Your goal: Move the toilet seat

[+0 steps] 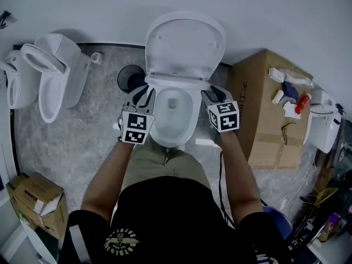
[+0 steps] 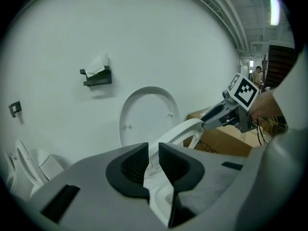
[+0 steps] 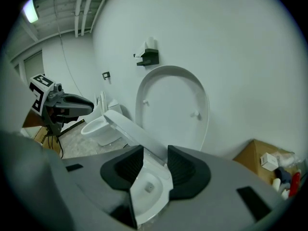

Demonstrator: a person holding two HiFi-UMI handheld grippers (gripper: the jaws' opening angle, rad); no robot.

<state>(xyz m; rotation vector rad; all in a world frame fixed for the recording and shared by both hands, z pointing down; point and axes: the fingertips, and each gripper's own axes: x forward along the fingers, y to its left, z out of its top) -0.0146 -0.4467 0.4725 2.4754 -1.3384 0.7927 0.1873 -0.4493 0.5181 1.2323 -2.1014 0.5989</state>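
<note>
A white toilet stands against the wall with its lid upright. The toilet seat rings the bowl below it. My left gripper holds the seat's left rim and my right gripper holds its right rim. In the left gripper view the jaws are nearly together, with the thin seat edge pinched between the pads. The seat rises from there toward the right gripper. In the right gripper view the jaws are shut on the seat, which slants up and left. The bowl shows beneath.
Two more white toilets stand at the left. A cardboard box with bottles on top sits close at the right. Another box lies at the lower left. A black paper holder hangs on the wall.
</note>
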